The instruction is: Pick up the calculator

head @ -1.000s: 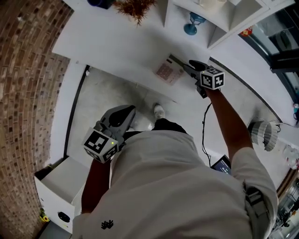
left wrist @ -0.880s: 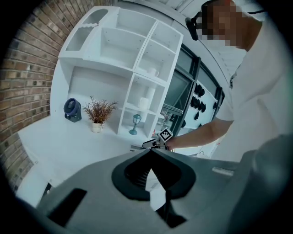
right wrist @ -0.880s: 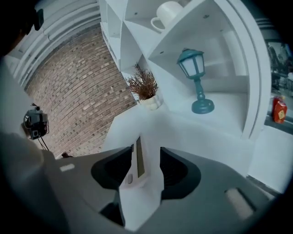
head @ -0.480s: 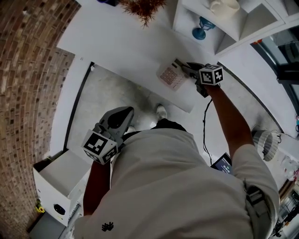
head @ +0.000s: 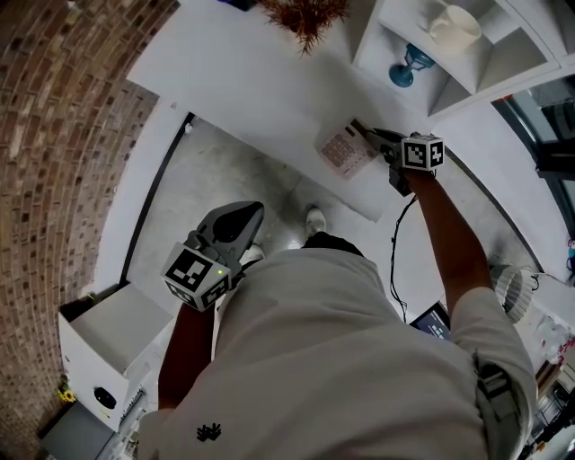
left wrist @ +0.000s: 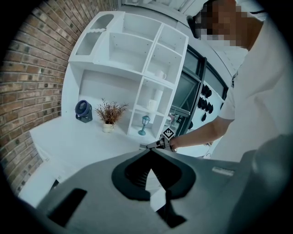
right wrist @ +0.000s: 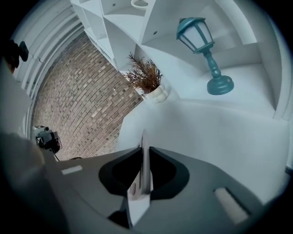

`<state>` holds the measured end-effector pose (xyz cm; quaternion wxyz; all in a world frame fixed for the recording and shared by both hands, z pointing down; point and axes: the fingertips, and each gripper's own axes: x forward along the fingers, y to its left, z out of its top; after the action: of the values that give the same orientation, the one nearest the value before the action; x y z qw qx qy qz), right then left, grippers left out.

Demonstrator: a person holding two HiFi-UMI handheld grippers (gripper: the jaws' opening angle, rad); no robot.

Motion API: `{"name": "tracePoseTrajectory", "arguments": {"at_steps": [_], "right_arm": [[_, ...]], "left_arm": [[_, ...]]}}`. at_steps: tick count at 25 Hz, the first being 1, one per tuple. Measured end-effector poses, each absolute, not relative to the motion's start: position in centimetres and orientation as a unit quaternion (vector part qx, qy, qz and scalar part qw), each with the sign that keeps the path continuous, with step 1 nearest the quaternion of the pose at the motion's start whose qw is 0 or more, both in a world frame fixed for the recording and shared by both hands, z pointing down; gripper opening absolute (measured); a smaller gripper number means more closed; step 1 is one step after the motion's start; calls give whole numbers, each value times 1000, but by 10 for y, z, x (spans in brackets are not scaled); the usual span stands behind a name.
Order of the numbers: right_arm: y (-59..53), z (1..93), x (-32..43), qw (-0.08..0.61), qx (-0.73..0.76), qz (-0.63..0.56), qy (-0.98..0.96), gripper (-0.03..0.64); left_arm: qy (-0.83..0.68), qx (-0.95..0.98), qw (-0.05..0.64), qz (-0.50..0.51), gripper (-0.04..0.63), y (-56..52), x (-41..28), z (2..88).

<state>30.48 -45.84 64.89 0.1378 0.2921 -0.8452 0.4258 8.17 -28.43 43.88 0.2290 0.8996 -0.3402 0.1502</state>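
Note:
The calculator (head: 344, 150), pale with pinkish keys, lies near the front edge of the white table (head: 252, 81). My right gripper (head: 370, 135) reaches in from its right side. In the right gripper view the calculator (right wrist: 144, 171) stands edge-on as a thin slab between the jaws of the right gripper (right wrist: 143, 148), which are closing and press on both its faces. My left gripper (head: 247, 208) hangs low beside the person's hip, far from the table. In its own view the left gripper (left wrist: 151, 150) has its tips together and holds nothing.
A white shelf unit behind the table holds a blue lamp (head: 406, 67) and a white mug (head: 454, 25). A dried plant in a pot (head: 305, 13) stands on the table. A brick wall runs along the left. A white box (head: 108, 341) sits on the floor at lower left.
The right gripper has moved in over the calculator's right edge and its jaws have come together on it. The left gripper has stayed low at the person's side.

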Motion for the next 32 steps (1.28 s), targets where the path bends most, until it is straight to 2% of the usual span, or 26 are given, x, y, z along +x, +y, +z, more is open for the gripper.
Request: {"name": "tracePoseTrajectory", "arguments": {"at_steps": [11, 32], "right_arm": [[-443, 621, 263, 126, 319, 406, -847, 55], [-343, 538, 96, 121, 280, 351, -885, 55]], "left_arm": [[-351, 899, 227, 128, 3, -254, 27, 433], [-348, 907, 219, 94, 3, -149, -117, 428]]}}
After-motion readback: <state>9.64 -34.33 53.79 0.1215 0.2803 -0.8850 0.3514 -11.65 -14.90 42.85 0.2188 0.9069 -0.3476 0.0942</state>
